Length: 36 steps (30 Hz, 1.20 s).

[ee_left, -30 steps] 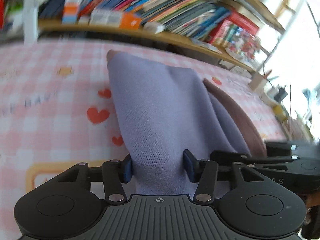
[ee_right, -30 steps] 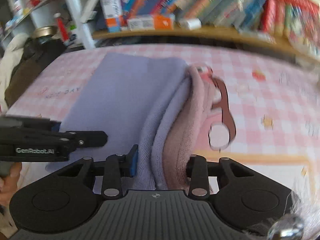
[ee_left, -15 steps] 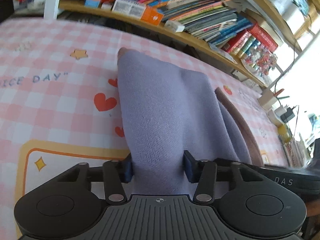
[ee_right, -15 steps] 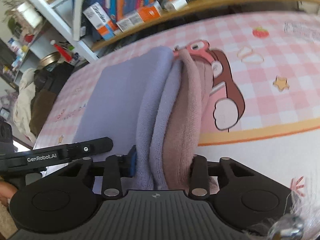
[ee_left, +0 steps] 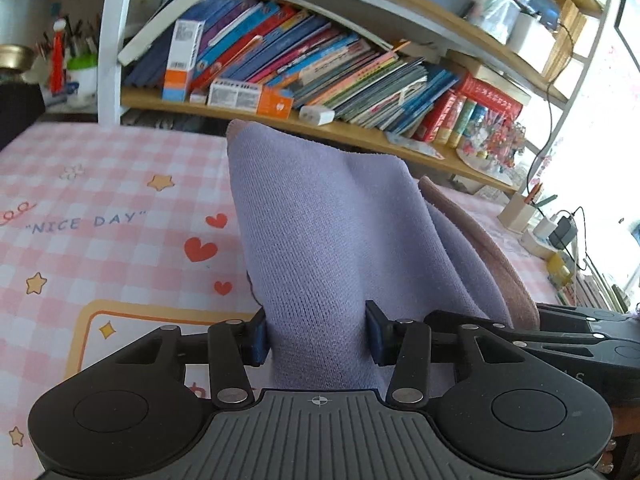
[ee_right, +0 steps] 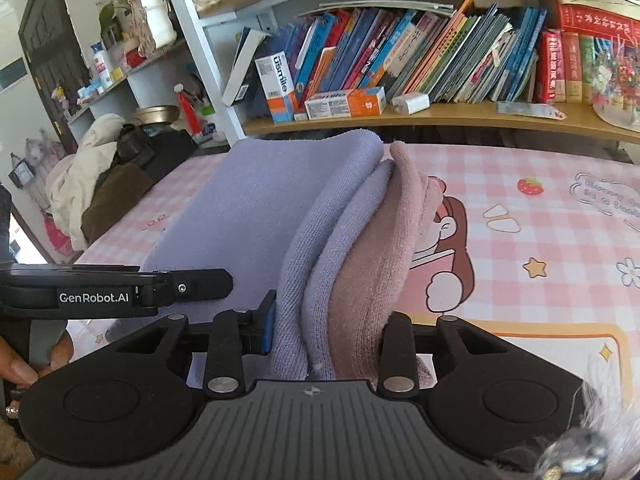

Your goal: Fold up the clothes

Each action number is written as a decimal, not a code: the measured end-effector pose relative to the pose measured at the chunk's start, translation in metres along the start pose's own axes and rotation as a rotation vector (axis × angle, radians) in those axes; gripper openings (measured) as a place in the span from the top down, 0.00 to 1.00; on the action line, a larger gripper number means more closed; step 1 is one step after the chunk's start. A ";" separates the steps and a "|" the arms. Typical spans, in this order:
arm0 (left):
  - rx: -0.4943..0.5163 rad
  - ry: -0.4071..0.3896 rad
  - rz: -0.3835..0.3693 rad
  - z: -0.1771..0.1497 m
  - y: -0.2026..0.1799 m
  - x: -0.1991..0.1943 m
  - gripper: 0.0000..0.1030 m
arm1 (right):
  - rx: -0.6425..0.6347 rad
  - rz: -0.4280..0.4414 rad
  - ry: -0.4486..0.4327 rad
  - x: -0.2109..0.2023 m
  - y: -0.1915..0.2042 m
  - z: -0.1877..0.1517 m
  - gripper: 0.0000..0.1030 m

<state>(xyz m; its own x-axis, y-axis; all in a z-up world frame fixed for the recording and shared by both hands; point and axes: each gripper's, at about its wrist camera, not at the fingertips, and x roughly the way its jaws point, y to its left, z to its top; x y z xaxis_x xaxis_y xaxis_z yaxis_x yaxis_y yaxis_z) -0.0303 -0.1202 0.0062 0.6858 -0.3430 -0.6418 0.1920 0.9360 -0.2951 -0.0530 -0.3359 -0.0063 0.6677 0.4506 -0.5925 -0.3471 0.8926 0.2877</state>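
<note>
Soft knit, lilac on one face and dusty pink on the other: the garment (ee_left: 332, 240) is bunched between the pads of the left tool (ee_left: 316, 338), which is clenched on a thick fold of it. The right tool (ee_right: 326, 330) is likewise clamped on several stacked layers, lilac toward its left pad and pink toward its right. Each tool shows in the other's view, close alongside, so the two grips sit near each other on the same edge.

From those grips the cloth runs away and sags in the middle, its far end reaching down toward the pink checked table (ee_left: 100, 200); whether that end rests on the cover or hangs just above it I cannot tell. It looks light, limp and a little stretchy, not slippery, and it will drape wherever it is unsupported. A hold through all layers close to the edge, as now, seems the safest; a thin pinch could let an inner layer slide out.

Both tools point forward and downward over the table. A hand (ee_right: 24, 364) shows at the lower left of the right view, wrapped round the left tool's handle.

Beyond the table stands a shelf (ee_right: 440, 118) packed with books (ee_right: 420, 56).
</note>
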 end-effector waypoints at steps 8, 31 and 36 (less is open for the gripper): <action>0.017 -0.029 0.009 -0.007 -0.020 -0.014 0.56 | -0.001 0.010 -0.025 -0.023 -0.006 -0.008 0.69; 0.015 -0.030 0.028 -0.029 -0.041 -0.031 0.56 | -0.002 0.022 -0.022 -0.049 -0.008 -0.030 0.69; 0.019 -0.033 0.001 -0.029 -0.039 -0.028 0.56 | -0.003 -0.004 -0.029 -0.050 -0.006 -0.030 0.69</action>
<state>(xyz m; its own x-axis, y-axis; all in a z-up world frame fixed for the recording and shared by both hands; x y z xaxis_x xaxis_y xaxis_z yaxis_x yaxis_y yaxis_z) -0.0775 -0.1493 0.0151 0.7091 -0.3393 -0.6181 0.2044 0.9379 -0.2804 -0.1039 -0.3644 -0.0005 0.6878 0.4474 -0.5716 -0.3465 0.8943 0.2830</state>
